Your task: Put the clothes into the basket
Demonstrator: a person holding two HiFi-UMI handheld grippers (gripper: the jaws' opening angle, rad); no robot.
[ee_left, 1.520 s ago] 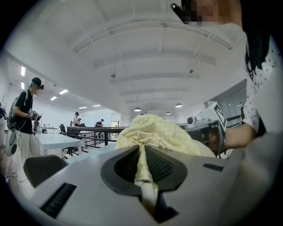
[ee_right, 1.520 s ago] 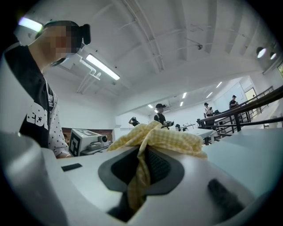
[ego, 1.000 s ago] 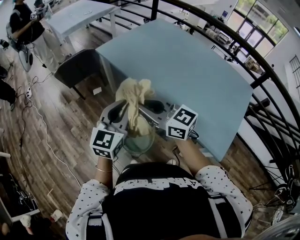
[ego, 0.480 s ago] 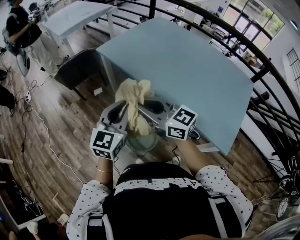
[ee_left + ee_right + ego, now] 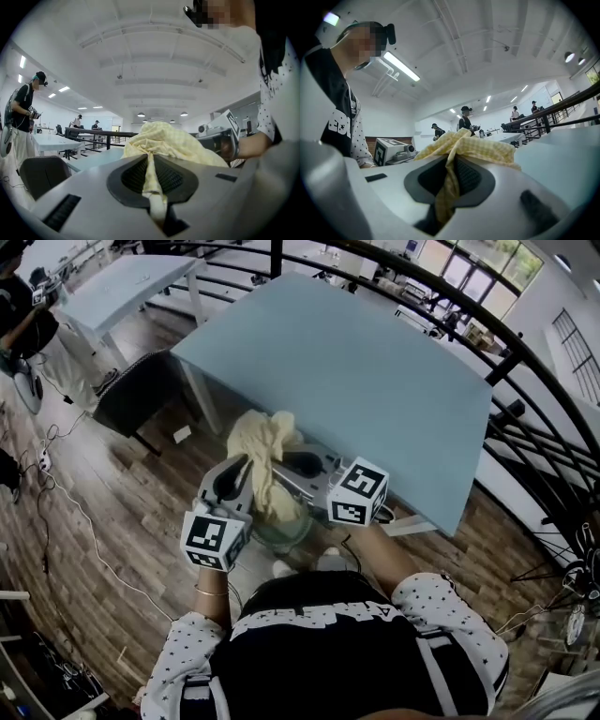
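1. The cloth (image 5: 262,451) is soft and pale yellow with a fine check. It is bunched into a crumpled lump just off the near edge of the table (image 5: 375,371), with a tail hanging down.
2. The left gripper (image 5: 239,472) pinches a thin fold of it between ribbed black pads. The right gripper (image 5: 302,465) clamps another fold the same way.
3. The basket (image 5: 292,531) is round and pale see-through. It sits below the table's near edge, under the hanging tail.
4. The tabletop is smooth, light blue and straight-edged.
5. Wood-plank floor (image 5: 112,512) spreads left of the table, crossed by cables. A dark chair (image 5: 141,390) stands at the table's left end, and a black railing (image 5: 525,343) curves beyond its far side.
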